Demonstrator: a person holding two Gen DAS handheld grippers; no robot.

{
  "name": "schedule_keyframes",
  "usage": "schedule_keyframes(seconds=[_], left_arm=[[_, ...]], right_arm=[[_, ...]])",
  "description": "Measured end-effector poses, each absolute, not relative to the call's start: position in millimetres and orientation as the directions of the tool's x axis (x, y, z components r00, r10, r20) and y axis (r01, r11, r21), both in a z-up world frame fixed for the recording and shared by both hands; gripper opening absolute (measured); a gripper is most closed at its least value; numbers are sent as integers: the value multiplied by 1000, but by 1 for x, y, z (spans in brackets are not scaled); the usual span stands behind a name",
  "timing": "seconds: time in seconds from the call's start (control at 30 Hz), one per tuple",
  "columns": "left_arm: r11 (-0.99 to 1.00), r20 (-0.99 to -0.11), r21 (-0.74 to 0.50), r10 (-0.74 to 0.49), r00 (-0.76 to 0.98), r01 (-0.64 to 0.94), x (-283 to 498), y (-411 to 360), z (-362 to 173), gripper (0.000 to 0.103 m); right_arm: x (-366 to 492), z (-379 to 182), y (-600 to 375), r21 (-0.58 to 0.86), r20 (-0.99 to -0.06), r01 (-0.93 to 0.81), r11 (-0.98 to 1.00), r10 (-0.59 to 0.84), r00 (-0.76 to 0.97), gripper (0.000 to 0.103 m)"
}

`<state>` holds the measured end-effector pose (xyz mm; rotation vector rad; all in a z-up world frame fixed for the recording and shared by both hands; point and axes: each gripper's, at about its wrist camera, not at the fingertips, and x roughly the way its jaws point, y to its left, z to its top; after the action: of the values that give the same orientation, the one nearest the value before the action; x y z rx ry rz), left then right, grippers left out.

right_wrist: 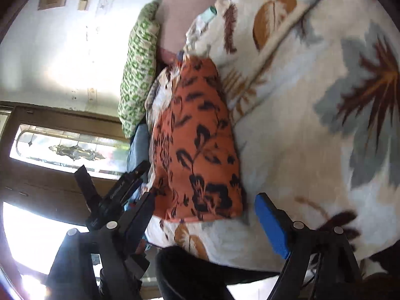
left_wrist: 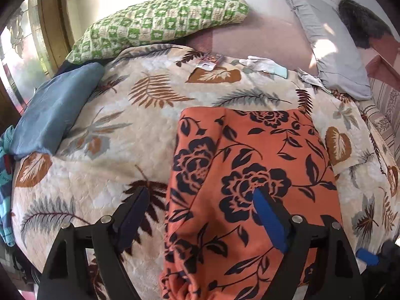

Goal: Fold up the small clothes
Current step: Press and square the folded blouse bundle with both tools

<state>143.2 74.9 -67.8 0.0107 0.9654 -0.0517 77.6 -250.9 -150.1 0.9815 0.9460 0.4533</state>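
Note:
An orange garment with black flowers [left_wrist: 250, 165] lies folded into a long rectangle on the leaf-print blanket [left_wrist: 120, 130]. My left gripper [left_wrist: 200, 192] hovers over its near left edge, jaws wide open and holding nothing; one finger is over the blanket, the other over the cloth. In the right wrist view, which is tilted sideways, the same garment [right_wrist: 197, 140] lies ahead of my right gripper [right_wrist: 205, 200], which is open and empty just off the garment's near end. The left gripper's tip also shows there [right_wrist: 120, 187].
A green checked pillow [left_wrist: 160, 22], a blue pillow [left_wrist: 55, 110] and a grey pillow [left_wrist: 327, 45] lie around the blanket. Small packets [left_wrist: 210, 62] and a white glove [left_wrist: 262, 65] lie at the far side. A glass door [right_wrist: 67, 150] stands beyond the bed.

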Motion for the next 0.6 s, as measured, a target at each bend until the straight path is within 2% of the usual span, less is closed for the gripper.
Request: schedule_keyframes(seconds=[0.1,0.2,0.27,0.3,0.33,0.4,0.47,0.53,0.6], left_arm=[[995,-851,50,1,525,80,155,60,-92,86],[996,-867,52,9,499,72,154,58,-113,88],[998,-870,32,1,493,54,154,62,-116,89],[998,-872,28,-4,490,56,155,64,-116,90],[998,-876,27,-8,483,64,155,64,-116,91],[997,-879,23,-18,477,80,154,64,-113,91],[997,-876,22,-17,482,74,150,63,-104,90],[994,-859,-27,-75,506,102,146,58,-91,90],[989,-836,48,-38,547,141,143,45,-90,90]], right_arm=[[110,-141,-256,866,-436,56,497,695,572,85],[150,-163,-229,878,-453,79,472,766,457,85],[158,-187,-205,913,-401,79,400,844,356,85],[150,-196,-201,895,-437,80,438,828,351,73],[148,-204,-198,880,-467,83,468,818,335,48],[138,-208,-208,903,-428,134,408,827,365,41],[133,-195,-206,892,-441,89,443,812,383,41],[140,-218,-204,873,-487,150,465,802,347,38],[145,-222,-208,887,-462,168,431,826,323,42]])
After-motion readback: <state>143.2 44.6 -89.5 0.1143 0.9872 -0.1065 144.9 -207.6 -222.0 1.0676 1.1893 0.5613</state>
